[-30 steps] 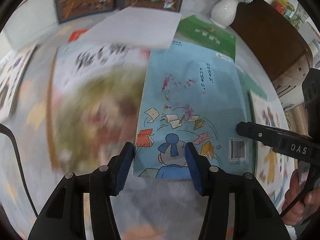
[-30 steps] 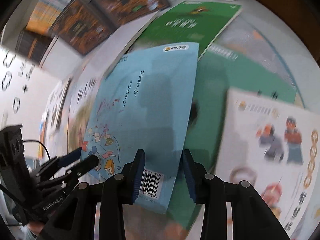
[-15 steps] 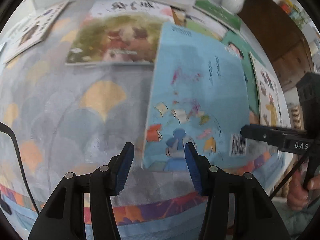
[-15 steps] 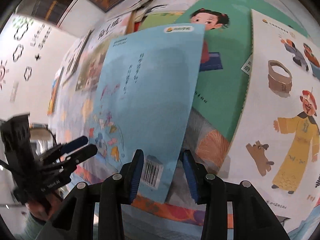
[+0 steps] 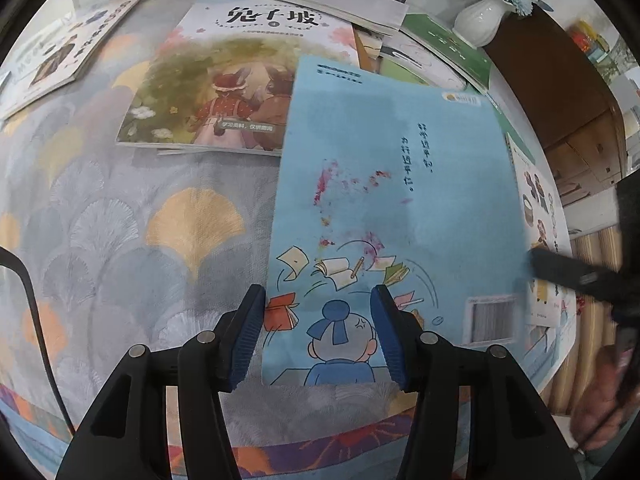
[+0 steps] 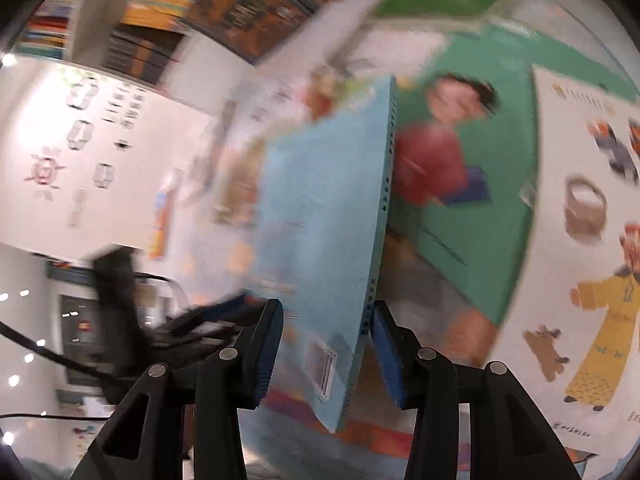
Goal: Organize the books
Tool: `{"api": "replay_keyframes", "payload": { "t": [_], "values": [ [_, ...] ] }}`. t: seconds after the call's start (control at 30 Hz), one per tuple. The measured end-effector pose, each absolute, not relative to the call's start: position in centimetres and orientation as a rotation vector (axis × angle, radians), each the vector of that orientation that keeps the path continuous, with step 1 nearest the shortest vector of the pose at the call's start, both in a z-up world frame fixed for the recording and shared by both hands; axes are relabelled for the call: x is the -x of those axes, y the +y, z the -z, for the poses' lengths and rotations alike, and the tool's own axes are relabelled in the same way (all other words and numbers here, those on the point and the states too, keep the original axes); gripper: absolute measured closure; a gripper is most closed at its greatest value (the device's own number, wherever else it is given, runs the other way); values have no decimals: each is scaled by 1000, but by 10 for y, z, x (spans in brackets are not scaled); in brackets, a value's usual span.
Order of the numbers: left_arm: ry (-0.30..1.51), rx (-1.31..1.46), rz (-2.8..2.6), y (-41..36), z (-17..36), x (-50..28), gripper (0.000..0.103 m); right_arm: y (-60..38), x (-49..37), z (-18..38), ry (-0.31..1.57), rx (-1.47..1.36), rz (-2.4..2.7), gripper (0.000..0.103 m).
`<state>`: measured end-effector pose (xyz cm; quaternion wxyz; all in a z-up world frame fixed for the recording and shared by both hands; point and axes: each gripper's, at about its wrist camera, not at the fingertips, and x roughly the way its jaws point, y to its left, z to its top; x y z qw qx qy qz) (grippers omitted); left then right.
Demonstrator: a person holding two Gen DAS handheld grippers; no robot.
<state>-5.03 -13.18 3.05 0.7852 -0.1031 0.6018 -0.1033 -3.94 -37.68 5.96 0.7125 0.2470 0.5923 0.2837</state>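
Observation:
A light blue book with a cartoon child and a barcode lies on the patterned tablecloth, partly over other books. My left gripper hovers open above its near left corner, and the pads do not press on it. A finger of my right gripper reaches the book's right edge. In the blurred right wrist view the blue book shows nearly edge-on between the jaws of my right gripper. Those jaws are opening: the spine is close to the right pad, and there is a gap at the left pad.
A rabbit picture book lies beyond the blue one. A green book with a girl and a white book with costumed figures lie to the right. A white vase and a wooden cabinet stand at the back right. A hand shows at the right.
The blue book has come toward the table's near edge, off the pile. The right gripper's jaws have widened and its view has swung, so the book now shows edge-on. The left gripper drew back.

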Motion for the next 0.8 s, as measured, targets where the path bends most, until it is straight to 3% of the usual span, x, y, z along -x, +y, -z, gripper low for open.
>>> {"api": "replay_keyframes", "payload": {
  "t": [0.13,0.27,0.57,0.8],
  "values": [
    [1307,326,273,-112,-34,52,53,-343,27,-111,1218,-471,-762,58],
    [1201,398,153,-57,-64,60,53,-299,19,-139,1171,-419,-873,59],
    [1019,526,-163,99,-118,99,53,-170,13,-145,1174,-399,-1027,59],
    [1064,505,-143,132,-105,92,53,-121,18,-130,1220,-323,-977,54]
  ]
}}
